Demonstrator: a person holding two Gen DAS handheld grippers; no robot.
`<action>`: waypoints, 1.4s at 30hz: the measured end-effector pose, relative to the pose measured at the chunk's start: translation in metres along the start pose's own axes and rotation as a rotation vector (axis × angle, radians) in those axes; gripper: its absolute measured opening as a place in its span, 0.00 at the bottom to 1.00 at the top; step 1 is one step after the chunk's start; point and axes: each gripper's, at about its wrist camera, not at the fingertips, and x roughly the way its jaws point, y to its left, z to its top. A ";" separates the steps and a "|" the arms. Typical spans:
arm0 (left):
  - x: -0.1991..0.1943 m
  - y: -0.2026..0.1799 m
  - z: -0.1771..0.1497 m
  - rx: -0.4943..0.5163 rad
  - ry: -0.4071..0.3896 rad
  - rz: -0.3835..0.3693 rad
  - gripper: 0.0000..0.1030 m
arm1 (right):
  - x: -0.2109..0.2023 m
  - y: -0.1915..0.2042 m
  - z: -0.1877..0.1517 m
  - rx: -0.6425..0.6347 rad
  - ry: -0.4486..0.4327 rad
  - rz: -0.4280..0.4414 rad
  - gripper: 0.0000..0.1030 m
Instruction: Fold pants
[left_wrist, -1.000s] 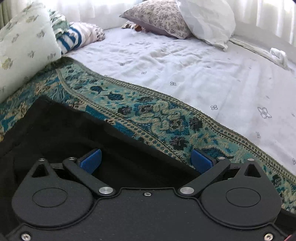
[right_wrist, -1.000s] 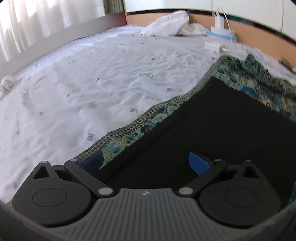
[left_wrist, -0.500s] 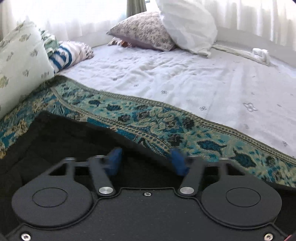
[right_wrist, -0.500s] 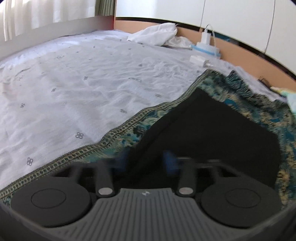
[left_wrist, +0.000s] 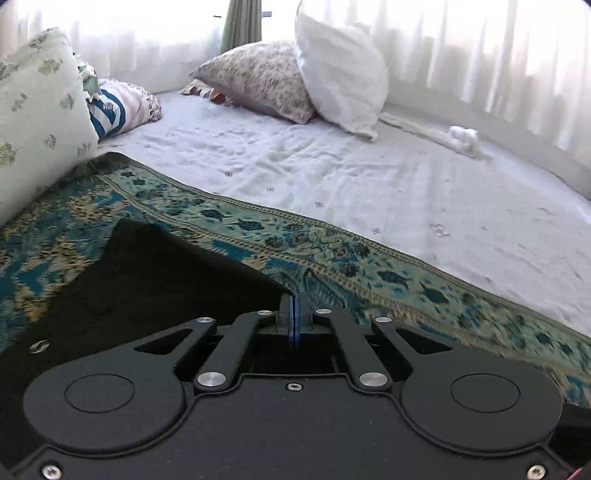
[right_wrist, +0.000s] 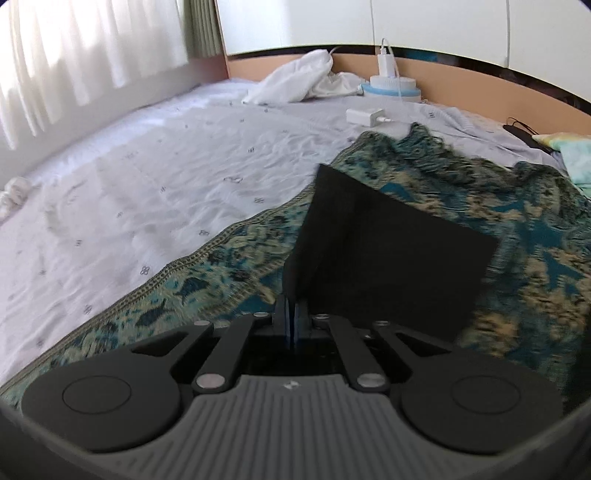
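Both your left gripper (left_wrist: 294, 308) and right gripper (right_wrist: 291, 314) have pinched the far edge of the pants (right_wrist: 388, 251), raised off the rug (right_wrist: 229, 266). The fold looks barely begun; carry-over remains.

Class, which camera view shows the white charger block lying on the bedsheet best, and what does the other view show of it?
The right wrist view: the charger block lies in plain sight on the bedsheet. The left wrist view shows none of it.
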 end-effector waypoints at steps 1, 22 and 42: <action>-0.012 0.007 -0.003 -0.002 0.001 -0.013 0.02 | -0.010 -0.012 -0.002 0.003 0.001 0.019 0.04; -0.216 0.143 -0.149 -0.017 -0.131 -0.114 0.02 | -0.156 -0.232 -0.125 0.108 0.017 0.126 0.03; -0.233 0.166 -0.212 0.124 -0.091 -0.054 0.02 | -0.187 -0.271 -0.176 -0.071 -0.095 0.016 0.04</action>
